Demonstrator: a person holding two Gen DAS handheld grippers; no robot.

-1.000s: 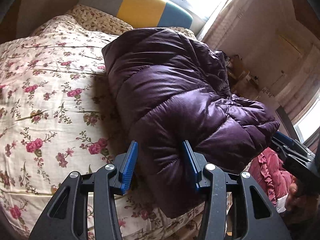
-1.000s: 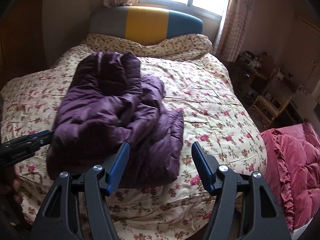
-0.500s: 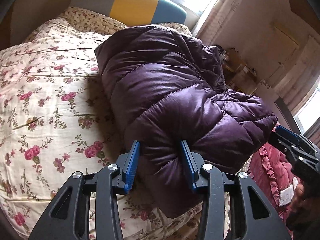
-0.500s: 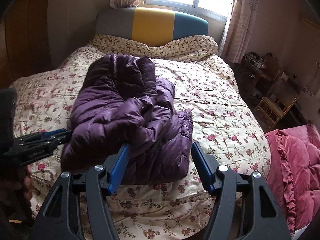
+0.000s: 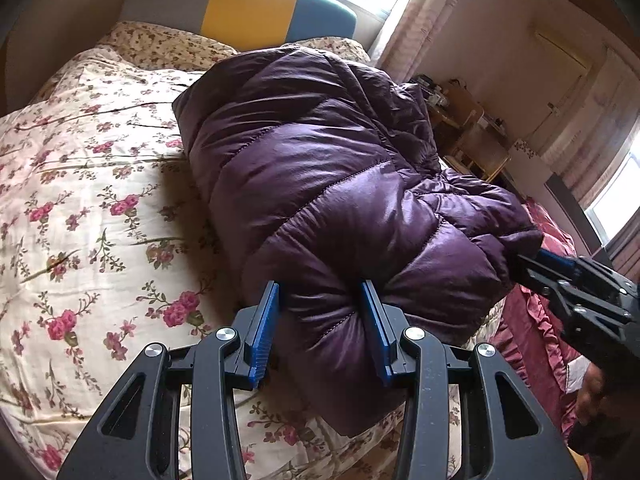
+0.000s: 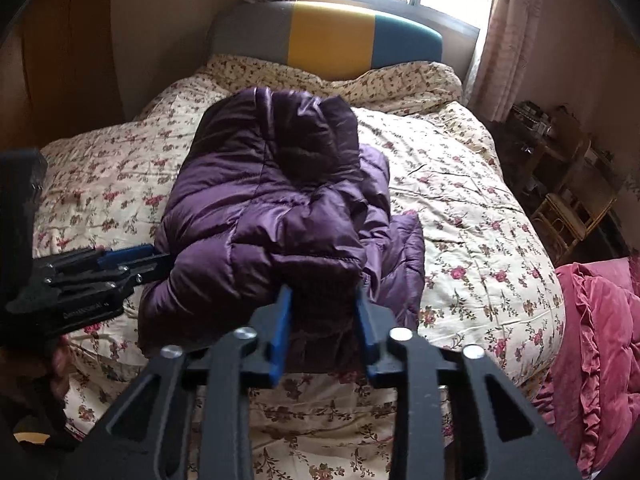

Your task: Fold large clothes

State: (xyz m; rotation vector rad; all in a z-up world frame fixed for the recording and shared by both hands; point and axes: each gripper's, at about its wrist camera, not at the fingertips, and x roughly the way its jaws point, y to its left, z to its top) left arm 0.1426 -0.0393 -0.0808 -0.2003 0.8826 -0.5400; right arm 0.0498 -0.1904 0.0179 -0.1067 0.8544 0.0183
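A dark purple puffer jacket (image 5: 320,168) lies folded in a thick bundle on the flowered bed; it also shows in the right wrist view (image 6: 272,208). My left gripper (image 5: 322,300) is shut on the jacket's near left edge, with padding bulging between the blue pads. My right gripper (image 6: 323,300) is shut on the jacket's near right edge. Each gripper shows in the other's view: the right gripper (image 5: 576,284) at the right side, the left gripper (image 6: 100,268) at the left side.
The bed (image 6: 472,208) has a floral quilt and a grey, yellow and teal headboard (image 6: 332,36). A red ruffled blanket (image 6: 592,336) lies right of the bed. Wooden shelves and a rattan chair (image 6: 568,208) stand along the right wall. A window is behind the headboard.
The right gripper moved in from open beside the jacket and closed on its near edge. The left gripper narrowed on the jacket's edge. The near end of the jacket is bunched up.
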